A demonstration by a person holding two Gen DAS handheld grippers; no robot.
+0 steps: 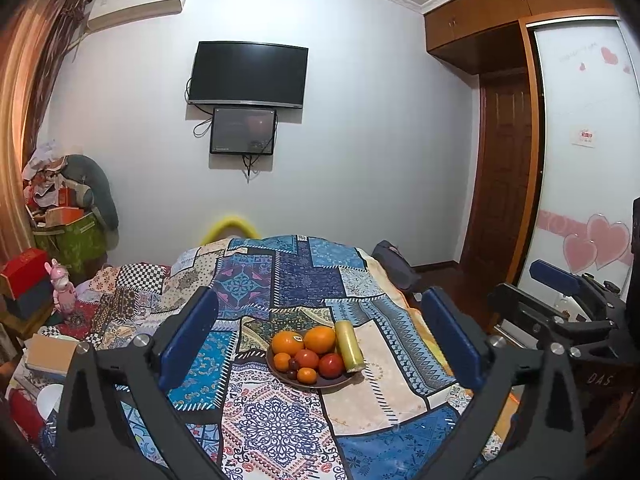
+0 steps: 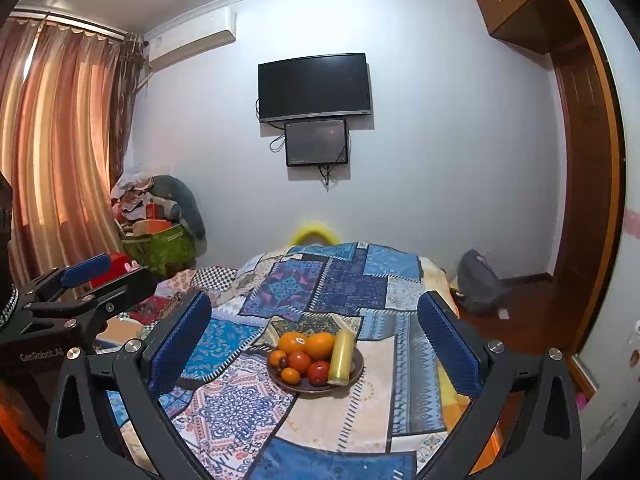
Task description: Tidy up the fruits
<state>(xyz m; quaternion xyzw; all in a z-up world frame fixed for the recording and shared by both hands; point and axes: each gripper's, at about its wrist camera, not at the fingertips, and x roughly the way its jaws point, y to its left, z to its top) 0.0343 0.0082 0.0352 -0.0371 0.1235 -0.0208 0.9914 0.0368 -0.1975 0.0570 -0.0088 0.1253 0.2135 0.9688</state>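
A dark plate (image 1: 340, 381) (image 2: 356, 364) sits on a patchwork cloth in front of both grippers. It holds two large oranges (image 1: 319, 339) (image 2: 319, 345), small tangerines (image 1: 307, 375) (image 2: 290, 376), red fruits (image 1: 331, 365) (image 2: 318, 372) and a pale yellow cylinder (image 1: 349, 345) (image 2: 342, 355) lying along its right side. My left gripper (image 1: 320, 344) is open and empty, held back above the cloth. My right gripper (image 2: 314, 344) is open and empty, also short of the plate. Each gripper shows in the other's view: the right one in the left wrist view (image 1: 560, 292), the left one in the right wrist view (image 2: 80, 284).
The patchwork cloth (image 1: 280, 420) (image 2: 360, 280) covers a bed-like surface. A pink toy (image 1: 62, 290), boxes and a pile of clutter (image 1: 68, 208) stand at the left. A grey backpack (image 2: 478, 282) lies on the wooden floor at right. A TV (image 1: 248, 74) hangs on the far wall.
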